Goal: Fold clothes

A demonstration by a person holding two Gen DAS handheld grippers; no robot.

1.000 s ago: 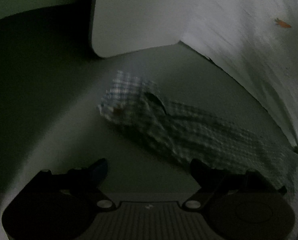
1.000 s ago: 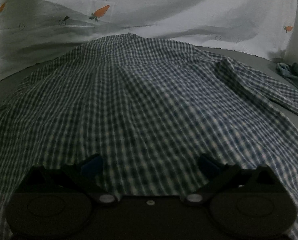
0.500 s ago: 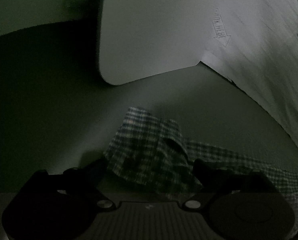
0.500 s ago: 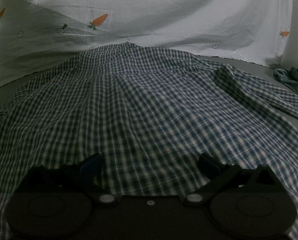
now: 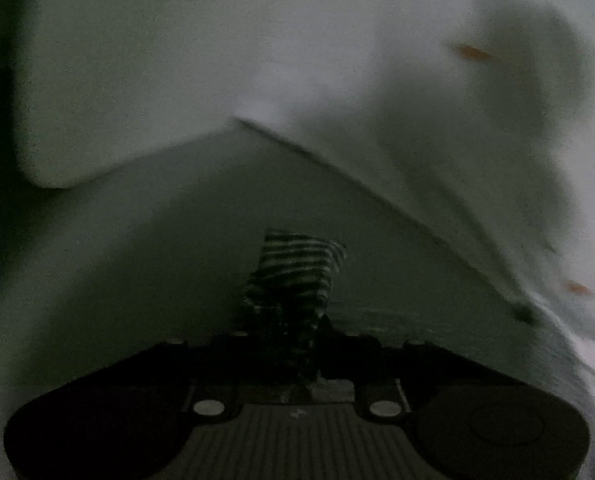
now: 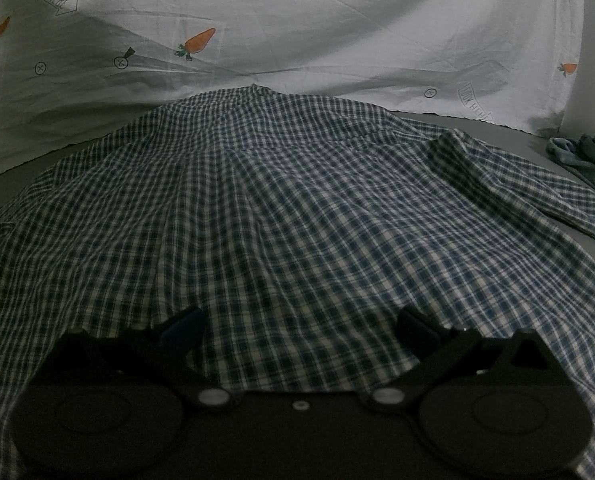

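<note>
left gripper [image 5: 287,332] downtilted, sleeve cuff [image 5: 297,268] pinched

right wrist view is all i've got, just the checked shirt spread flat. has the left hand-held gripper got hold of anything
Observer: Yes. The left hand-held gripper has just closed on the cuff end of the shirt's sleeve, which sticks up between its fingers.
Operator: is that sleeve lifted or flat
Observer: The pinched end stands clear of the grey surface. The picture is blurred, so I cannot tell how much hangs free.
Operator: what's ahead of it over there
Observer: A white sheet with carrot prints hangs to the right, and a pale rounded panel stands beyond the sleeve.
</note>
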